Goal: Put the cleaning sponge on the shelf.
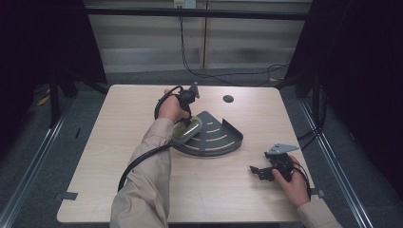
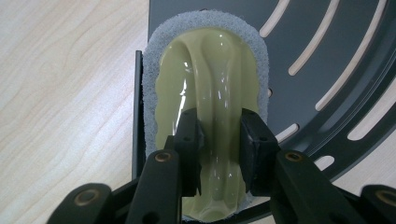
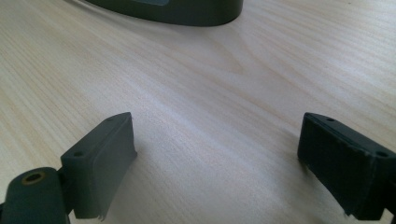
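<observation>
Wooden table (image 1: pixel 119 156), left tongs (image 2: pixel 219 140) pinching scrubber's yellow-green handle (image 2: pixel 219 84) over grey rack (image 2: pixel 327 56), right tongs (image 3: pixel 217 163) spread, empty

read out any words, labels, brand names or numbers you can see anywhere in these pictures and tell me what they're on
There is no readable text.
The scrubbing pad, the grey slotted corner shelf, the left gripper, the right gripper and the wooden table bear no print.
A pale plate on the back wall is too small to read.
</observation>
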`<state>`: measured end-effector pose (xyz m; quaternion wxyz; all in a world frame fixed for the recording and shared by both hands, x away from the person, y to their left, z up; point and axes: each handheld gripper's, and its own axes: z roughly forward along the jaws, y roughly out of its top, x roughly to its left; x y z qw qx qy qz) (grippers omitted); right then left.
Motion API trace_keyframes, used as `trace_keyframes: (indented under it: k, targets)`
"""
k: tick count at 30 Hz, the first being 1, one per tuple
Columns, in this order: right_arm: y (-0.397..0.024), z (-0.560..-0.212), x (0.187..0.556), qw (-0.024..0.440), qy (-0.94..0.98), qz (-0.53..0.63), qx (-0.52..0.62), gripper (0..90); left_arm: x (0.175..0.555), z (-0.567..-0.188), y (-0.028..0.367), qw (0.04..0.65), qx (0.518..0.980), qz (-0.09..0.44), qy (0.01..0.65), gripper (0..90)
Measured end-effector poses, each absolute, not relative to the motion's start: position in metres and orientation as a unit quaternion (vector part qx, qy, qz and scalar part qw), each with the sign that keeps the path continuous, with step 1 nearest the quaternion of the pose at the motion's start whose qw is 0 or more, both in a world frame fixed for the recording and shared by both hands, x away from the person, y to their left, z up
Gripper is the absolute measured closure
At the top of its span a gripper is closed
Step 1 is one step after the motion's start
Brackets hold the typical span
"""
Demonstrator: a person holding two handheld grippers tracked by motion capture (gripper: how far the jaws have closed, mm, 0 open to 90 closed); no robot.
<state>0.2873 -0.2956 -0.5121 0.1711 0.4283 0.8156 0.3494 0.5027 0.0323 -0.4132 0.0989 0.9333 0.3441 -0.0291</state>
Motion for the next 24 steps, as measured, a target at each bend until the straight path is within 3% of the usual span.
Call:
trace_keyframes:
  k: [24]
  targets:
    - [-0.296, -0.512, 0.287, 0.17, 0.816, 0.349, 0.429, 10.7, 0.503, -0.428, 0.035, 0.099, 0.929, -0.033, 0.355, 70.9]
